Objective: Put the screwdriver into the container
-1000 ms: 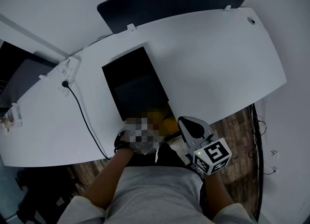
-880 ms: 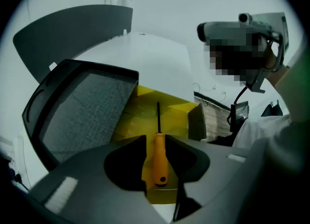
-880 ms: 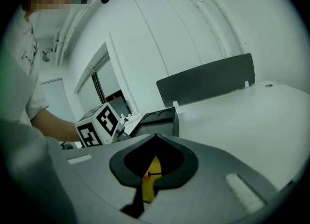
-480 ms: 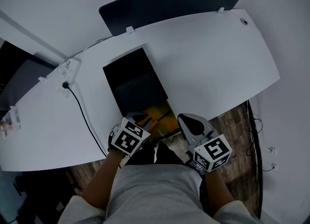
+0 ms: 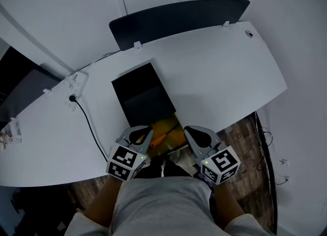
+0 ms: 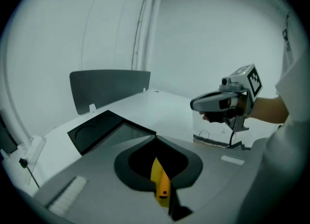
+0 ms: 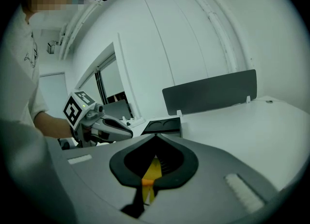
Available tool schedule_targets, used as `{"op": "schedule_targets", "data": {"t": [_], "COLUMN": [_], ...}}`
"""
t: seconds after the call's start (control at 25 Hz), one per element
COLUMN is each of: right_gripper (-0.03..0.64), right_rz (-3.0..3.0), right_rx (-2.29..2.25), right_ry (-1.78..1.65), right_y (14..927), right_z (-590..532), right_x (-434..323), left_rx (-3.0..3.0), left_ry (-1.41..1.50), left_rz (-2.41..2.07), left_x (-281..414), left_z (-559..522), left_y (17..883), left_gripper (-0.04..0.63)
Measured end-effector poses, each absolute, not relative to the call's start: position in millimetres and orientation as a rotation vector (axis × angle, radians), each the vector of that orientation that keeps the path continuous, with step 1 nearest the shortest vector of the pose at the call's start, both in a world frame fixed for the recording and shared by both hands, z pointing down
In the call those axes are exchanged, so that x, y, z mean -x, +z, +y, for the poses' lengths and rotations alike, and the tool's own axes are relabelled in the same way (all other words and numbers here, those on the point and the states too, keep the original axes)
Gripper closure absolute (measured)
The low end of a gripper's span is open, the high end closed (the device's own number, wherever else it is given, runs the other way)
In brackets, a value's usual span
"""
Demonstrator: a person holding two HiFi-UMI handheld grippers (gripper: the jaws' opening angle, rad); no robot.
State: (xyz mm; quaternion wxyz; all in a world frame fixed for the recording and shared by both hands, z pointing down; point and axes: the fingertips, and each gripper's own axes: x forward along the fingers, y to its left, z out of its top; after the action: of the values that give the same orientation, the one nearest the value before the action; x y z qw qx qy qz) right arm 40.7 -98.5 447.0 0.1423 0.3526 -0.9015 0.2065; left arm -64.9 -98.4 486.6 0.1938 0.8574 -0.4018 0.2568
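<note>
Head view, rather dim: what looks like the yellow screwdriver point(image 5: 162, 134) lies in the clear container point(image 5: 180, 139) at the desk point(image 5: 230, 71) edge, between my left gripper point(image 5: 147, 129) and right gripper point(image 5: 187, 129). Left gripper view: the jaws have just been closing and meet on nothing. Right gripper view: jaws together, empty.

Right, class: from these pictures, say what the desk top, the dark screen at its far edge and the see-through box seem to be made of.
Desk top: probably white laminate, smooth with an even sheen. Screen: dark grey and matte, perhaps felt or plastic; hard to tell. Box: likely clear plastic, since the desk shows through its walls.
</note>
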Motion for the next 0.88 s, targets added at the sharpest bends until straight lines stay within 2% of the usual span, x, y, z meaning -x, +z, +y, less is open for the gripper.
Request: {"op": "schedule_targets", "data": {"t": [0.56, 0.88], "right_gripper": [0.603, 0.603], "right_rz": [-2.64, -2.65], "right_rx": [-0.943, -0.941], "right_ry": [0.588, 0.57], "right_y": [431, 424], "right_z": [-81, -82], "right_x": [-11, -11], "left_rx": [-2.373, -2.415], "left_ry": [0.351, 0.337], "left_rz": [-1.293, -1.287], "left_x": [98, 86], "left_z": [-76, -78], "left_y": [445, 431], "left_gripper": [0.594, 0.594]}}
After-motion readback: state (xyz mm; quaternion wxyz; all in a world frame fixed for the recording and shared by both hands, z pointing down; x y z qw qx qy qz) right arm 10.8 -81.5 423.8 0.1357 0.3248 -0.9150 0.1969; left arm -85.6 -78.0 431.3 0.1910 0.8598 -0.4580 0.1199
